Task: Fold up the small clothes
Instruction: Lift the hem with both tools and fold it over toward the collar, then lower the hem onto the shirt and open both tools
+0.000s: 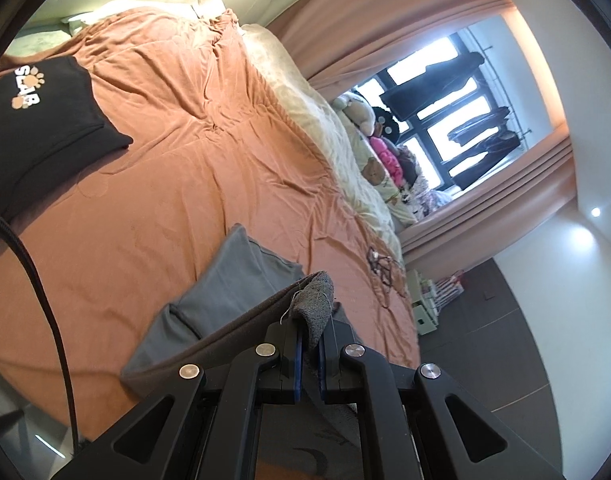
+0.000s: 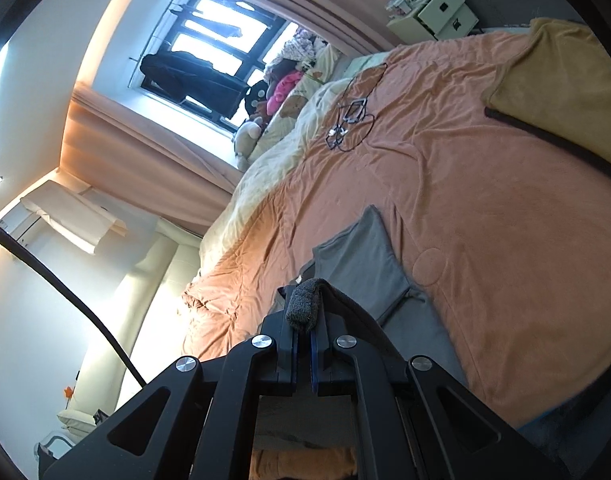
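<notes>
Black top printed "SLAB"; both grippers pinch grey garment

A soft, matt orange bedspread of brushed, velvety cloth covers the bed, creased in fine wrinkles. On it lies a grey garment of smooth, matt jersey with a coarser ribbed-knit hem. The left gripper and right gripper are matt black plastic with shiny metal pivot pins and blue rubbery pads. A black cotton top carries a printed logo. A mustard fleece blanket looks fuzzy; heavy peach curtains hang in dull folds.
</notes>
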Action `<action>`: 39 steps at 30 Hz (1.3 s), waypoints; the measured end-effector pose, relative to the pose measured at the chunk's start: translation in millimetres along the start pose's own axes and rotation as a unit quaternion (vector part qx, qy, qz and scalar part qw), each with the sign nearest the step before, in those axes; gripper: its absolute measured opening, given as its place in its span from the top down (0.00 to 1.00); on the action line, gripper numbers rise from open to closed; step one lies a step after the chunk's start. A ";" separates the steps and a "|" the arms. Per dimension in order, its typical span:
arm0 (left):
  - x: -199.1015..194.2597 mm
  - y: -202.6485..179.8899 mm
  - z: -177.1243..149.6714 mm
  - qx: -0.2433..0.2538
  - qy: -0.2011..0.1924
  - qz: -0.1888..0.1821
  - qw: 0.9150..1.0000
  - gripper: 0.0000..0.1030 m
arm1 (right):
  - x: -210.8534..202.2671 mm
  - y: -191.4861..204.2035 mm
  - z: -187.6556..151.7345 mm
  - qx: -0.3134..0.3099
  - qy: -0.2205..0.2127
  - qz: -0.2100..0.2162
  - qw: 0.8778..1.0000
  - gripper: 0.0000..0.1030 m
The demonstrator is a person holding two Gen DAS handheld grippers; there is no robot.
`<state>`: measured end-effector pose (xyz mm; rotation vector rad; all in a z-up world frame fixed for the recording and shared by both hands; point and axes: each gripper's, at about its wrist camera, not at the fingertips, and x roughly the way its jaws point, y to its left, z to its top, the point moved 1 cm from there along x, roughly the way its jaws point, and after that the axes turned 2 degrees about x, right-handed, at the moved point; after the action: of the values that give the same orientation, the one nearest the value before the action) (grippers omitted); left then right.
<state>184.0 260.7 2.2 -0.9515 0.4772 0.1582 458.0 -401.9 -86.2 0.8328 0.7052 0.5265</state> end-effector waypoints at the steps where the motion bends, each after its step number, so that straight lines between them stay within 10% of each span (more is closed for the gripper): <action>1: 10.3 2.5 2.7 -0.001 0.001 0.007 1.000 0.95 | 6.2 1.0 3.0 -0.001 0.002 -0.003 1.000 0.99; 21: 170.3 78.2 18.1 -0.026 0.068 0.111 0.991 0.95 | 153.3 -19.7 43.4 -0.009 0.052 -0.092 0.994 0.99; 36: 242.3 98.0 4.0 0.013 0.160 0.170 0.972 0.93 | 189.0 -7.4 27.5 -0.062 0.088 -0.181 0.977 0.97; 39: 235.8 87.5 0.1 0.033 0.173 0.171 0.969 0.80 | 177.1 9.8 21.8 -0.082 0.094 -0.189 0.974 0.84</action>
<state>363.4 293.3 -171.0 -0.8281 0.9649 0.2876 589.1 -288.8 -130.2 0.4804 0.9562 0.3156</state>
